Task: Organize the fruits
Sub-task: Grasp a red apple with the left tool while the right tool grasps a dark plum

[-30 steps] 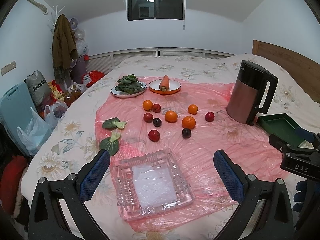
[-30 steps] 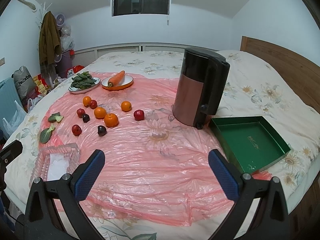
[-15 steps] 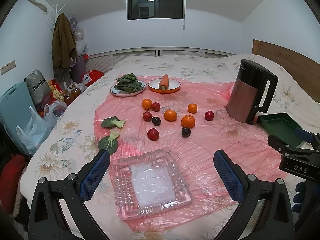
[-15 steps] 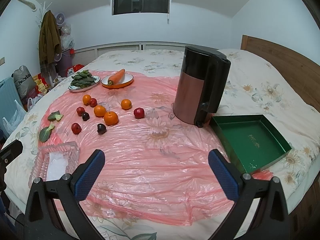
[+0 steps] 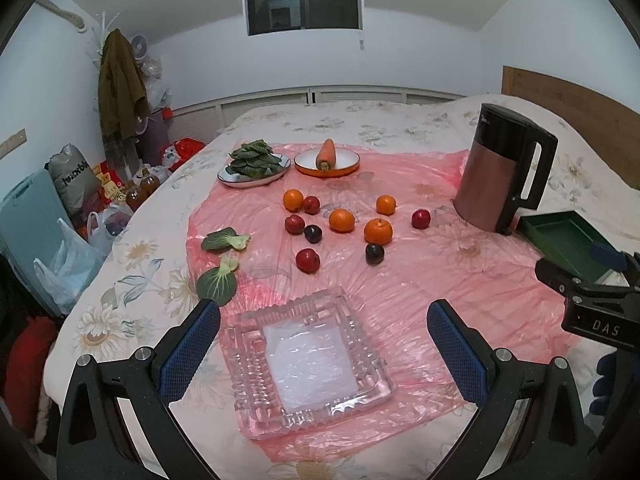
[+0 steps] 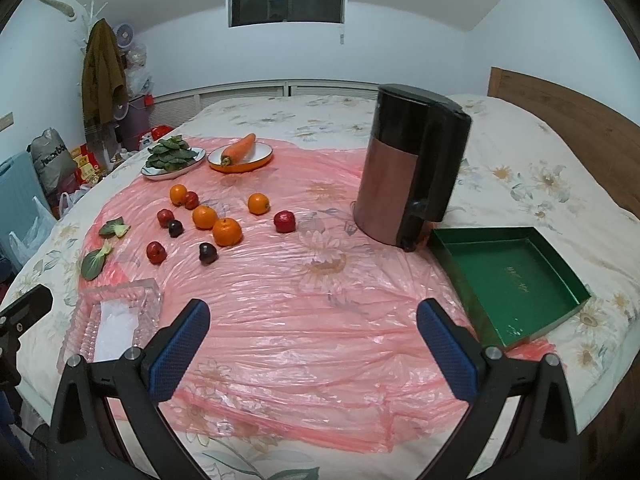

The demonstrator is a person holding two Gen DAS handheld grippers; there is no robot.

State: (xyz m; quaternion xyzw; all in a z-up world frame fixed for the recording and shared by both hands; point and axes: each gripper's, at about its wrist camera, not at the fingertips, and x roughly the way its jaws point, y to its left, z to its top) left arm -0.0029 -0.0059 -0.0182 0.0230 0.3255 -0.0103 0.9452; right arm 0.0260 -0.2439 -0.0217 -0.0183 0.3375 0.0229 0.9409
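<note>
Blue-padded left claw (image 5: pixel 323 344) wide open above glass tray (image 5: pixel 308 360), apparently not touching; right claw (image 6: pixel 313 343) wide open, empty.

Fruits (image 5: pixel 341 220) lie scattered on the sheet (image 5: pixel 420 280), behind the glass dish (image 5: pixel 308 364). The kettle (image 5: pixel 500 172) stands right of them, the box (image 6: pixel 508 280) beside it.

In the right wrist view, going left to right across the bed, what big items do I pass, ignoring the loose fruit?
Glass tray → plate of greens → plate with the carrot → kettle → green box.
</note>
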